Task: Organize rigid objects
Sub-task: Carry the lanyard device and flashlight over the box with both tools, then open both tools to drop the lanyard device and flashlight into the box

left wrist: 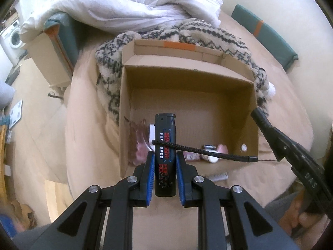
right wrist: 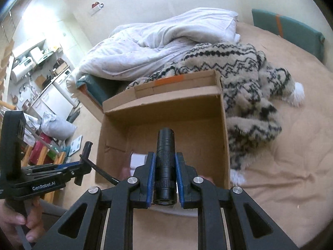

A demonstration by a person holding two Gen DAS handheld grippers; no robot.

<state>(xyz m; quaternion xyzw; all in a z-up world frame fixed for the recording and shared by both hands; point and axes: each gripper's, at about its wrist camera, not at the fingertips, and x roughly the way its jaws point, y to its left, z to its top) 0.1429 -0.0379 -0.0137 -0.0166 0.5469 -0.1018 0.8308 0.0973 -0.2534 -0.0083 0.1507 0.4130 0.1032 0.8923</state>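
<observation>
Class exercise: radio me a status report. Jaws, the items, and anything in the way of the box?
Left gripper shut on black lighter. Right gripper shut on black flashlight. Flashlight's cord looped round lighter. Both above open cardboard box; nothing blocks it.

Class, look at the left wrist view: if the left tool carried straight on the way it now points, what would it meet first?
Most likely the floor of the open cardboard box; the left tool, shut on the black lighter, aims into it. Depth is hard to judge.

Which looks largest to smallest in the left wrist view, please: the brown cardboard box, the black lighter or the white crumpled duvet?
1. White crumpled duvet
2. Brown cardboard box
3. Black lighter, though nearness to the camera enlarges it.
</observation>
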